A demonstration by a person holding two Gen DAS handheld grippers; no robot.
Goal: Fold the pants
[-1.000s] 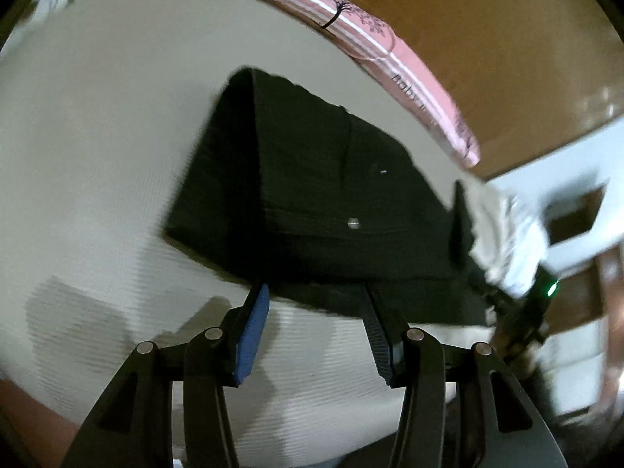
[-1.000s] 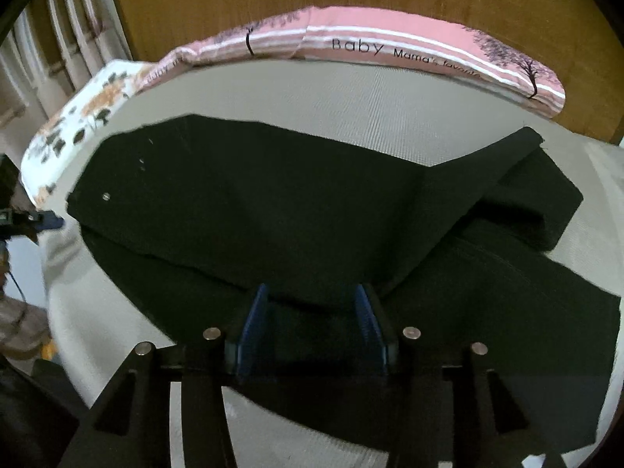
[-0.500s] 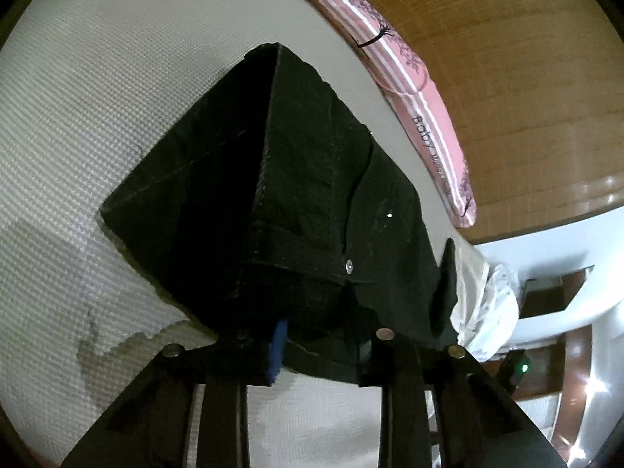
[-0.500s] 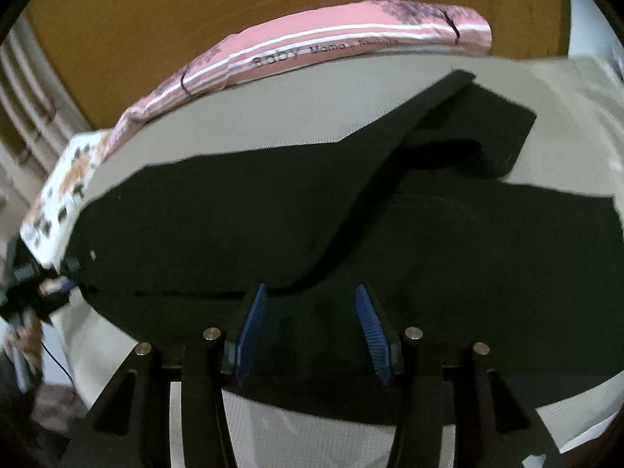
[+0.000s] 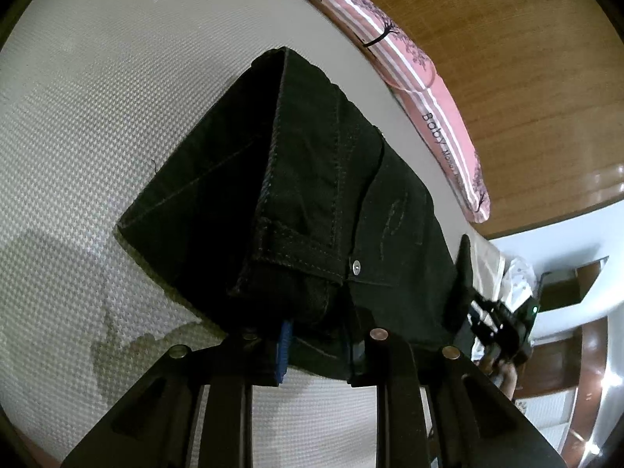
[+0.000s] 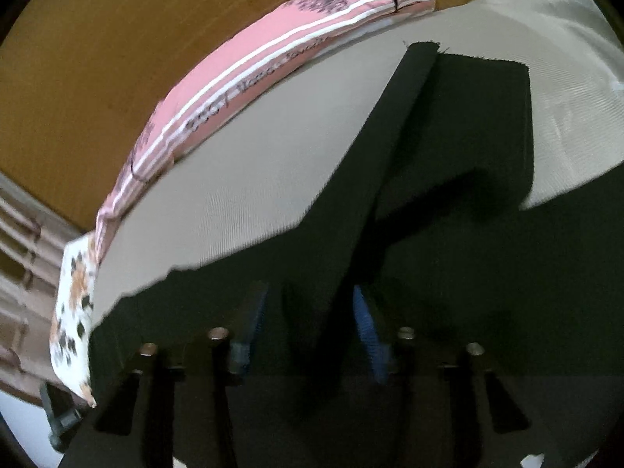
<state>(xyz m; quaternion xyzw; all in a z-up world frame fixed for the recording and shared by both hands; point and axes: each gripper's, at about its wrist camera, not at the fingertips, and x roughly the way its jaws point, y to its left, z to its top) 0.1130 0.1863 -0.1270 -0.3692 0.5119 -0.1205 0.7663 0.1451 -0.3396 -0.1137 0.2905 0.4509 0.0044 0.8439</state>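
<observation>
Left gripper (image 5: 318, 345): bottom centre of its view, 2 jaws pinching the waistband edge of the black pants (image 5: 312, 210).
Right gripper (image 6: 310, 327): bottom centre, blurred; jaws have just been closing, dark cloth between them, grip cannot be told.
Pants: lie across the grey mattress (image 5: 97, 117), mid-frame, rivet (image 5: 355, 268) showing.
Pink pillow (image 6: 273, 62): upper frame, against the wooden headboard (image 6: 97, 58).

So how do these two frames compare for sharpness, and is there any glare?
Left wrist view: sharp, stitching on the pants readable, glare only on the glossy wood at right. Right wrist view: smeared by motion blur, pillow lettering illegible, no glare.
</observation>
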